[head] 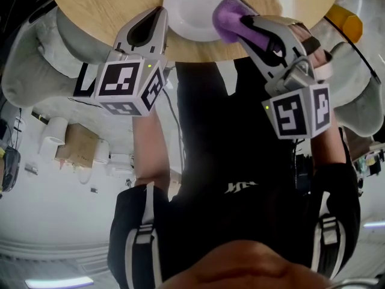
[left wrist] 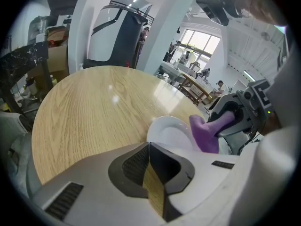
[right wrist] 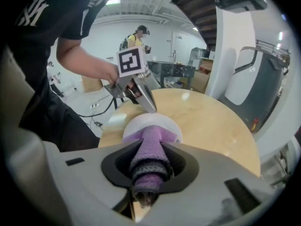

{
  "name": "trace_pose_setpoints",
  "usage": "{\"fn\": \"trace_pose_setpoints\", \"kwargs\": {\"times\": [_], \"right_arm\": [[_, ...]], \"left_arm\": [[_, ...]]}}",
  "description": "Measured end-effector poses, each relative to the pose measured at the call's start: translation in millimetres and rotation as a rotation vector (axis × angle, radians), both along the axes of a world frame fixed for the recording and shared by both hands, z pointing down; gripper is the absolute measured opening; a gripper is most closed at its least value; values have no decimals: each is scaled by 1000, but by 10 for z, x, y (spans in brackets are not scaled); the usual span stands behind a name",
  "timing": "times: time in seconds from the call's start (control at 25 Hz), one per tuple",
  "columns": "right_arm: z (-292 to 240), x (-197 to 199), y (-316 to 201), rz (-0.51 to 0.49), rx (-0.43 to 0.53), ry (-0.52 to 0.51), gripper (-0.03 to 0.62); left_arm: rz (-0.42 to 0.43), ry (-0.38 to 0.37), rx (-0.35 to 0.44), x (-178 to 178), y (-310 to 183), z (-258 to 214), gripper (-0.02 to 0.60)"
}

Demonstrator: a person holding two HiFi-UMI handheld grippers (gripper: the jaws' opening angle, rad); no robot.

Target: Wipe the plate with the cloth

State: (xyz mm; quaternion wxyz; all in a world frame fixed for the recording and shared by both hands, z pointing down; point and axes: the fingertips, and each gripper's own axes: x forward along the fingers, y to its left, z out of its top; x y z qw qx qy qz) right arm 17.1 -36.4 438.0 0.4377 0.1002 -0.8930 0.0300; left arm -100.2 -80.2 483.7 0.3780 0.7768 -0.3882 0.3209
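A white plate (head: 189, 8) lies near the edge of a round wooden table (head: 108, 11). My right gripper (head: 240, 21) is shut on a bunched purple cloth (head: 224, 18), whose free end rests on the plate's right side. The right gripper view shows the cloth (right wrist: 153, 135) squeezed between the jaws (right wrist: 149, 149), with the plate (right wrist: 131, 126) just beyond. My left gripper (head: 163, 18) is shut, its tips against the plate's left rim; I cannot tell if it pinches the rim. From the left gripper (left wrist: 149, 145) view, the plate (left wrist: 171, 133) and cloth (left wrist: 204, 133) lie just past the tips.
Pale padded chairs (head: 36, 59) ring the table, and one has a yellow part (head: 346, 20) at the right. A white and dark chair (left wrist: 113, 32) stands beyond the far edge. Bare wood (left wrist: 94, 107) stretches past the plate. People stand far off (right wrist: 136, 39).
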Motion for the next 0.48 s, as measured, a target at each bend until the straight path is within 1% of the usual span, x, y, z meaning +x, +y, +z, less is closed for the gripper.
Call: {"fn": "trace_pose_setpoints", "kwargs": {"times": [0.12, 0.24, 0.36, 0.48], "right_arm": [[2, -446, 186, -81, -18, -84, 94], [129, -764, 244, -149, -28, -117, 94], [235, -875, 237, -182, -37, -125, 94], [263, -798, 245, -173, -60, -127, 94]], "left_arm": [[0, -8, 3, 22, -11, -16, 7], [2, -14, 5, 19, -22, -20, 5], [7, -22, 9, 19, -26, -26, 5], [24, -39, 22, 31, -28, -30, 5]]}}
